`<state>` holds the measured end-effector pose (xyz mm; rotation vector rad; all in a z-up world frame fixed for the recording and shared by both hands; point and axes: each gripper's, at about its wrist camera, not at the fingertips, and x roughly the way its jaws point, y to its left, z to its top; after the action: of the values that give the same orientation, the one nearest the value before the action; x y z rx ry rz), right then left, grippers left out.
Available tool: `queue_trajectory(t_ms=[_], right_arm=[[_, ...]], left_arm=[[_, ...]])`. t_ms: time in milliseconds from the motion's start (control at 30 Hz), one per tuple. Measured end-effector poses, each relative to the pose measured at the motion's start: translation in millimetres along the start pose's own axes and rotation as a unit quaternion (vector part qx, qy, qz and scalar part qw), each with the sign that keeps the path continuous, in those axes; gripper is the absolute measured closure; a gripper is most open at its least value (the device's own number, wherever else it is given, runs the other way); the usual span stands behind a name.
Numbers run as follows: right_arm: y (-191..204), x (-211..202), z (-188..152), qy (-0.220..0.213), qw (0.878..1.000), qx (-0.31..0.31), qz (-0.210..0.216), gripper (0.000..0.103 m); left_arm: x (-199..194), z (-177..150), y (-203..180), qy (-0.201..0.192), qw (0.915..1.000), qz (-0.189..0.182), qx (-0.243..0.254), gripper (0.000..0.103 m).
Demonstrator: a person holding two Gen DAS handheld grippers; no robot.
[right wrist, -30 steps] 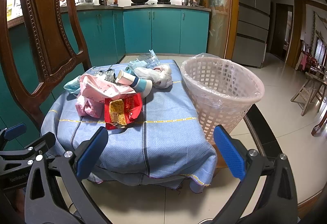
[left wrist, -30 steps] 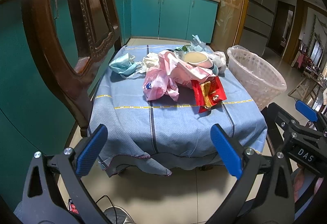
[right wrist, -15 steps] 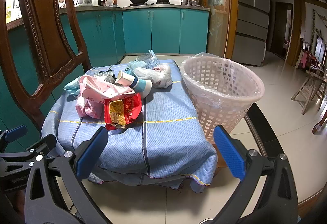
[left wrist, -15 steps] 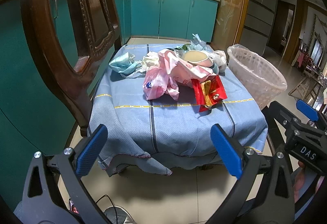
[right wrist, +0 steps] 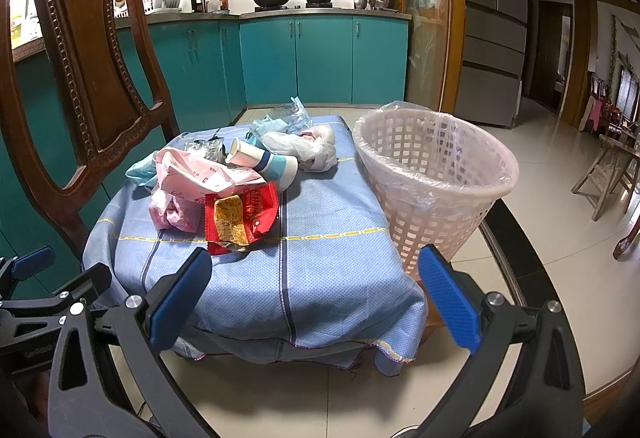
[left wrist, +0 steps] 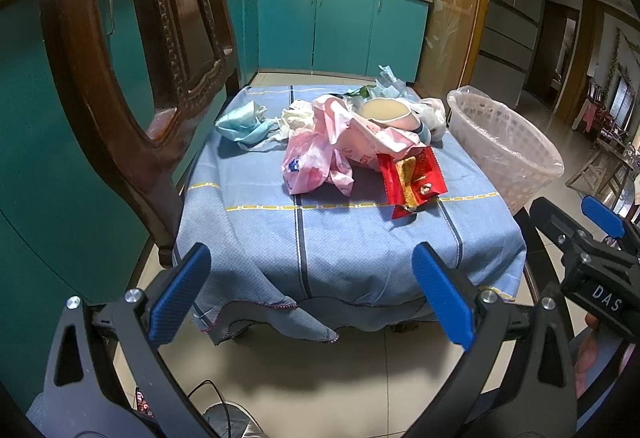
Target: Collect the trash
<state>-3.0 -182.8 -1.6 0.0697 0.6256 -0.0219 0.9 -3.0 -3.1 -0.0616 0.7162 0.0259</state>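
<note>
Both grippers hang short of a low worktop draped in a blue checked tablecloth, their blue-padded jaws spread wide and holding nothing. From the left gripper, the trash pile sits at twelve o'clock on the cloth: a crumpled pink plastic bag, a red foil snack wrapper nearest the front edge, a pale blue face mask at eleven o'clock and a tipped paper cup behind. From the right gripper, the white lattice plastic waste basket, lined with a clear bag, stands at one o'clock just beside the worktop's edge, apart from the pile. A carved dark wooden chair rises at ten o'clock.
</note>
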Motion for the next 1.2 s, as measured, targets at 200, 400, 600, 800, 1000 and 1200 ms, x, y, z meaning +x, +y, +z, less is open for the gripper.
queue_trajectory(t_ms=[200,400,600,800,1000,1200], right_arm=[[0,0,0,-0.001,1.000,0.001,0.000,0.003],[1,-1,0,0.000,1.000,0.002,0.001,0.003],[0,0,0,0.001,1.000,0.003,0.002,0.003],[1,-1,1,0.002,1.000,0.005,0.004,0.003],[3,-12,3,-0.002,1.000,0.014,0.017,0.003],[-5,-18,4,-0.006,0.999,0.028,0.025,0.003]], left_arm=[[0,0,1,0.001,1.0000,0.001,-0.001,0.003],[1,0,2,0.003,1.0000,0.003,0.000,0.003],[1,0,2,0.004,1.0000,0.004,0.001,0.003],[2,-1,3,0.007,1.0000,0.005,-0.001,0.003],[-3,-2,-1,0.007,1.0000,-0.001,0.003,0.003],[-6,-4,-3,0.008,0.9999,-0.001,0.014,0.003]])
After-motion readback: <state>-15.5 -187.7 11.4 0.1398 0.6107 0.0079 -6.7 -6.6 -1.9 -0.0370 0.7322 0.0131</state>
